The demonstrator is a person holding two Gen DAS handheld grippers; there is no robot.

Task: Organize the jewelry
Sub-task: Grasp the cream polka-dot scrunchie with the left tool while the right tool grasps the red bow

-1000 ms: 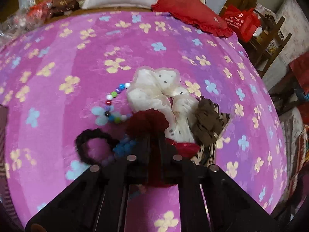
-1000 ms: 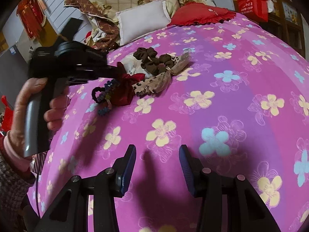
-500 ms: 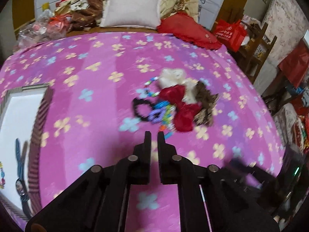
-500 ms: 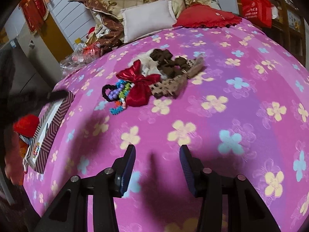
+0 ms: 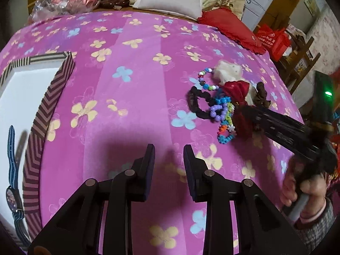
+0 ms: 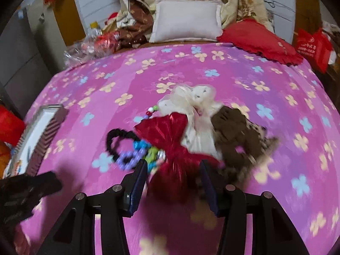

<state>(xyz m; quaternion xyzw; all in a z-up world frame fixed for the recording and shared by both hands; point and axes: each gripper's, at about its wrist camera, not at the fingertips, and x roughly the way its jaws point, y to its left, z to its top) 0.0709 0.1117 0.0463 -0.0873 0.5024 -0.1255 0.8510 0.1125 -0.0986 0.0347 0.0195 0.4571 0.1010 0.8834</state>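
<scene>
A pile of hair accessories and bead bracelets lies on the pink flowered bedspread (image 5: 131,85). It holds a red bow (image 6: 172,148), a cream bow (image 6: 191,102), a brown bow (image 6: 233,131), a black scrunchie (image 6: 114,140) and coloured bead bracelets (image 5: 223,114). My right gripper (image 6: 173,167) is open, its jaws on either side of the red bow's lower part. My left gripper (image 5: 169,155) is open and empty over bare bedspread, left of the pile. A striped box (image 5: 46,97) at the left holds a watch (image 5: 12,182).
A white pillow (image 6: 187,23) and a red cushion (image 6: 255,38) lie at the head of the bed, with crumpled bedding and plastic wrap (image 6: 91,46) beside them. A red bag (image 6: 312,44) and wooden chair (image 5: 297,63) stand off the right side.
My left gripper let go of the red bow, pulled back left and opened. My right gripper moved forward to the pile and now straddles the red bow.
</scene>
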